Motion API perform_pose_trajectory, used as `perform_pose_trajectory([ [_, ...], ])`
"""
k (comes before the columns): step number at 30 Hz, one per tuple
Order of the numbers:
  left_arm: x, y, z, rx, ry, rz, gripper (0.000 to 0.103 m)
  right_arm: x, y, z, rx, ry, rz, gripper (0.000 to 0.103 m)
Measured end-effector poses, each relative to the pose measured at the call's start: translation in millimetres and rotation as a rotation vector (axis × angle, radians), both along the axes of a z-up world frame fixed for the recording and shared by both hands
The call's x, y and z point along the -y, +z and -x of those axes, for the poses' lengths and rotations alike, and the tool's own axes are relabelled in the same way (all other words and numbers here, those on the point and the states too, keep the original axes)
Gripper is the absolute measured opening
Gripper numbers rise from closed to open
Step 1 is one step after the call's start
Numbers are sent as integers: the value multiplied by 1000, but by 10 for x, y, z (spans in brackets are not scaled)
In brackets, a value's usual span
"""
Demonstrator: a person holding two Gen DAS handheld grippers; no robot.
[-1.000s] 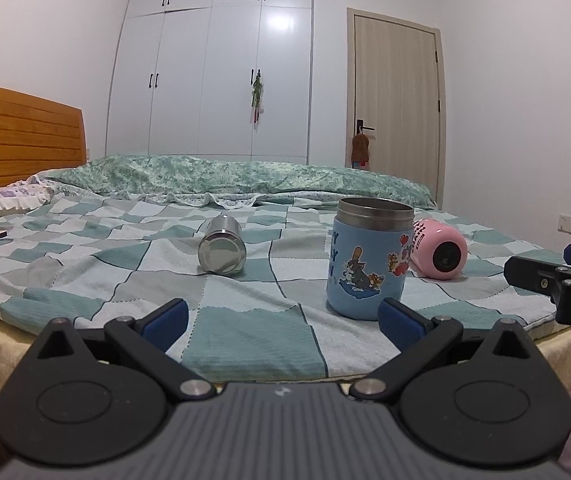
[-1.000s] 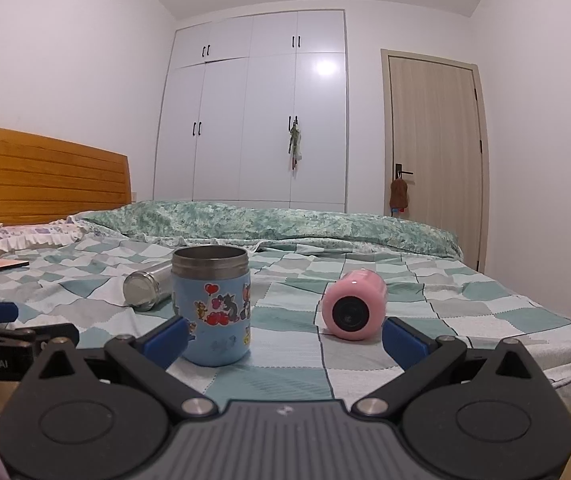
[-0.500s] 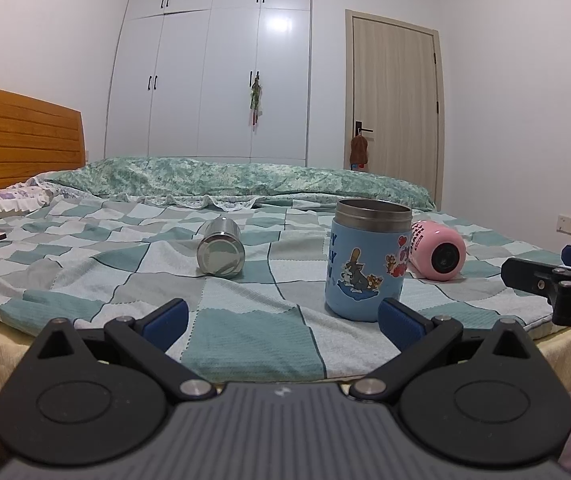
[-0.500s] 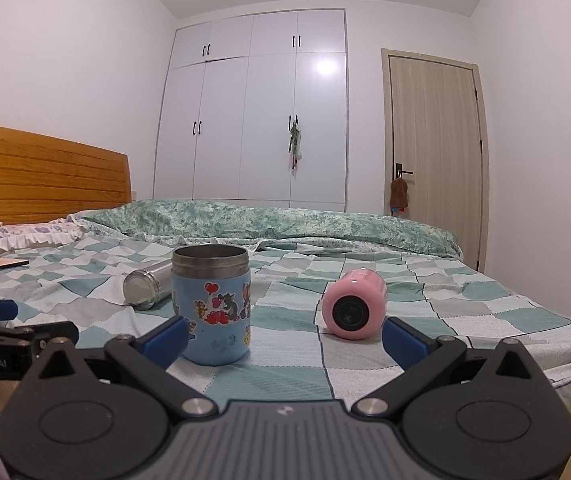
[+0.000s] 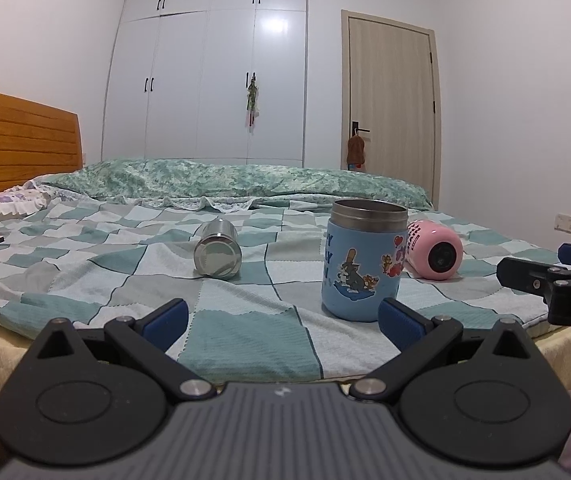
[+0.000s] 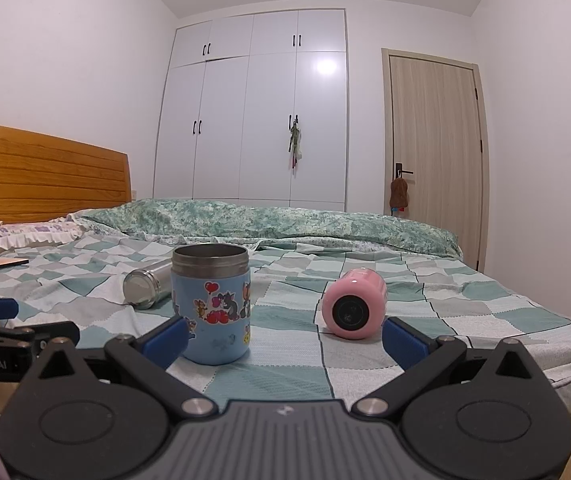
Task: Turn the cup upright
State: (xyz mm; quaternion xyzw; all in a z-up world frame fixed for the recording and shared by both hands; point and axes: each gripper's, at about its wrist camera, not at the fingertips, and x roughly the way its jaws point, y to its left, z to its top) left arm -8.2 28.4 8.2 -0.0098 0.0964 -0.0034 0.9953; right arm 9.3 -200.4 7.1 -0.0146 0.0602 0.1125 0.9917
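Nothing moved (blue cup upright)

Blue cartoon-stickered steel cup upright, mouth open upward, pink cylindrical cup on its side at its 3 o'clock, silver steel cup on its side at 10 o'clock

Both wrist views sit low at the checked-quilt bed's near edge, facing the white wardrobe; both share the upright blue cartoon cup.
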Motion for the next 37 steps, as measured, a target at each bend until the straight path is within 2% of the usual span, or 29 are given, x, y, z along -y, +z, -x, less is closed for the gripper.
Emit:
perform_pose_trajectory([
  [37, 7, -8, 30, 17, -4, -5, 103, -5, 0, 0, -2, 1, 4, 103],
])
